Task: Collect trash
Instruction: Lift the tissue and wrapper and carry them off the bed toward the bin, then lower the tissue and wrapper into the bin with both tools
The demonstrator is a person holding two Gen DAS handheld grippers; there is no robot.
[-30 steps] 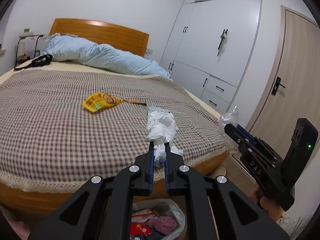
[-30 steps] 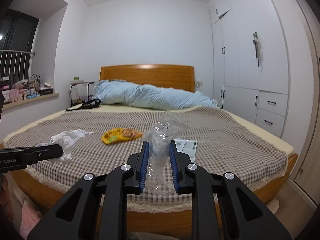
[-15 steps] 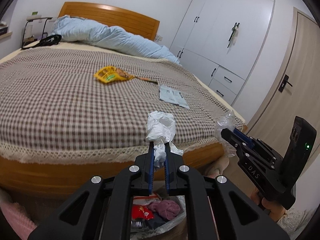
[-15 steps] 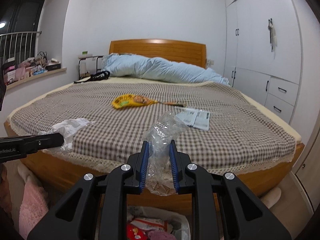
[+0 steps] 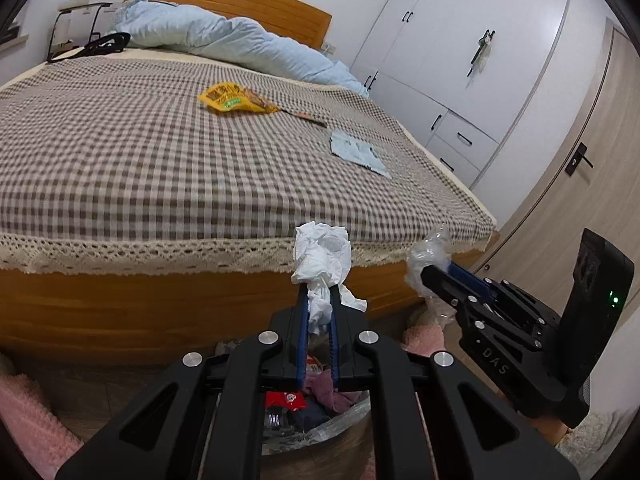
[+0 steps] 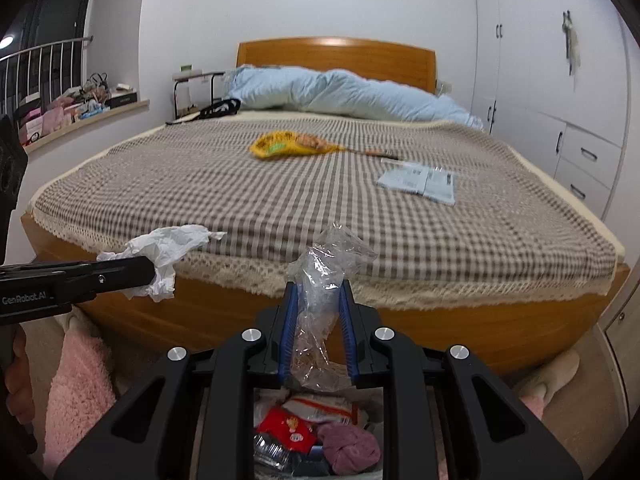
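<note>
**Both grippers hold trash above the bin at the foot of the bed**

The bed (image 5: 160, 152) with its checked cover fills the upper half of both views; a yellow snack packet (image 5: 234, 100) and a pale blue paper wrapper (image 5: 358, 154) lie on it. At lower centre sits the lined trash bin (image 6: 316, 436), with wrappers inside. The left gripper (image 5: 319, 312) has its fingers clamped on a crumpled white tissue (image 5: 322, 258). The right gripper (image 6: 318, 320) has its fingers clamped on a clear plastic wrapper (image 6: 324, 276).

White walls, wooden bed (image 6: 500, 332) with checked cover (image 5: 120, 168), white wardrobe (image 5: 472, 60), wood door (image 5: 592, 184)
</note>
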